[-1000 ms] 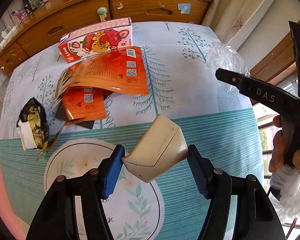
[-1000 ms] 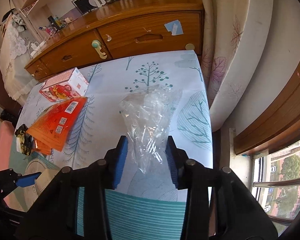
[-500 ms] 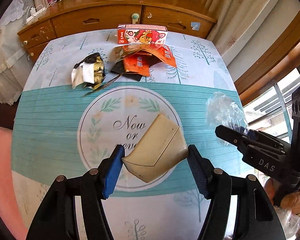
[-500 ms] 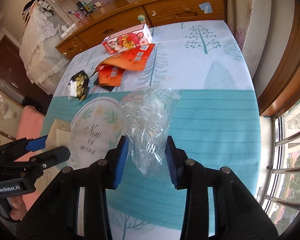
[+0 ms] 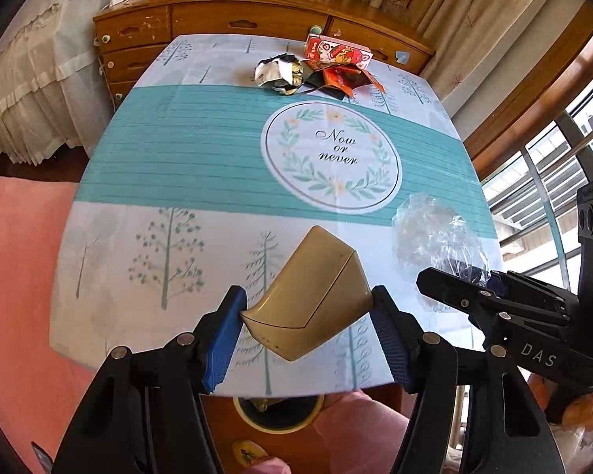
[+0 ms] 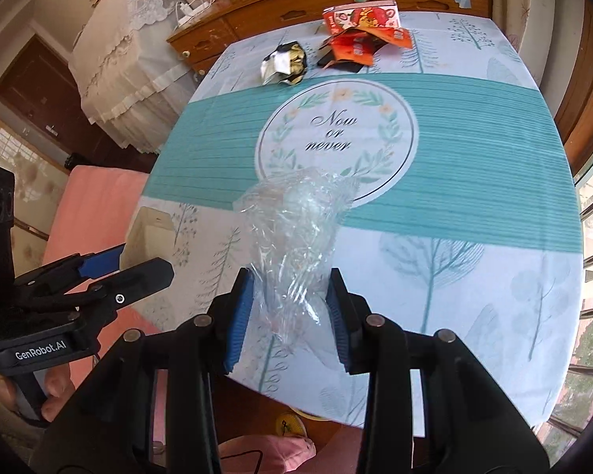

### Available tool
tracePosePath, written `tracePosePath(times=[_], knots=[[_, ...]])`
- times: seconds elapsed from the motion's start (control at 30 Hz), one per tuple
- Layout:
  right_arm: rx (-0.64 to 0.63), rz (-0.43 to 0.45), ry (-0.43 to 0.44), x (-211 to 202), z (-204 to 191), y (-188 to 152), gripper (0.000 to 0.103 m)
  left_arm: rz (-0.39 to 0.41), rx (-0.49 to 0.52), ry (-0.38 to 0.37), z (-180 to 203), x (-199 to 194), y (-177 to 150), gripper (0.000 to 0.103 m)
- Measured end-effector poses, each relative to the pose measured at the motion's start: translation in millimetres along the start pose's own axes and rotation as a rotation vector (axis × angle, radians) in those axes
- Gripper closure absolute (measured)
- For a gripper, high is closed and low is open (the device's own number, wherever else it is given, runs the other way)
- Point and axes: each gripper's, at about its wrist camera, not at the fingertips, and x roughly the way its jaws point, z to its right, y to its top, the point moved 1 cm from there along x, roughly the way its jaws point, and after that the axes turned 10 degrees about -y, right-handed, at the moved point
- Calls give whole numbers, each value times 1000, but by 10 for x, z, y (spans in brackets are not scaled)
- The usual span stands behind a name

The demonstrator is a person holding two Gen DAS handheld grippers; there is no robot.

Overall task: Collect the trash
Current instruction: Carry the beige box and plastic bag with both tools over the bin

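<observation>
My left gripper point(image 5: 306, 330) is shut on a flattened beige paper cup point(image 5: 310, 298), held above the near edge of the table point(image 5: 201, 158). Beside it on the right, my right gripper point(image 6: 290, 314) is shut on a crumpled clear plastic bag point(image 6: 296, 229), also visible in the left wrist view as the clear bag point(image 5: 435, 237). At the far end of the table lie a crumpled black-and-gold wrapper point(image 5: 276, 73), orange packets point(image 5: 346, 79) and a red-and-white drink carton point(image 5: 338, 51). Below the table's near edge, a round bin point(image 5: 278, 414) with a dark inside shows on the floor.
A wooden dresser point(image 5: 257, 15) stands behind the table. A lace-covered piece of furniture point(image 5: 31, 91) is at the left, a pink cushion point(image 5: 16, 276) at the near left, and windows point(image 5: 553, 166) run along the right. A hand point(image 6: 55, 391) holds the left gripper.
Both grippers have pulled back from the far end of the table to its near edge, each still carrying its item. The remaining trash now looks far away, and the bin has come into view.
</observation>
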Motion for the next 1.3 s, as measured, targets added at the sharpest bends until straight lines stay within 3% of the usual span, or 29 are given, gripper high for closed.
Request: tracePosePath(times=[0.33,0.5,0.7,0.97,1.3], knots=[[-10,53,-47,-330,-881,-1025,70,10,50,-59,-364,-529,-1104,39],[20,19,-72,-365,-1106,-1583,70,-10,70,-74,-423,-634,-1562,39],[20,-74,-125,-282,-1194,-2050,70,-68,12,-96,-498,-573,-1975,39],[-13,-187,-222,244,-1074,-2458,70,-101,-60,-68,-705,-45,-2324,39],[-42,-212,-283,1355,-746,-2991,70,-105,-168,-16,-1212,1149,-2715,39]])
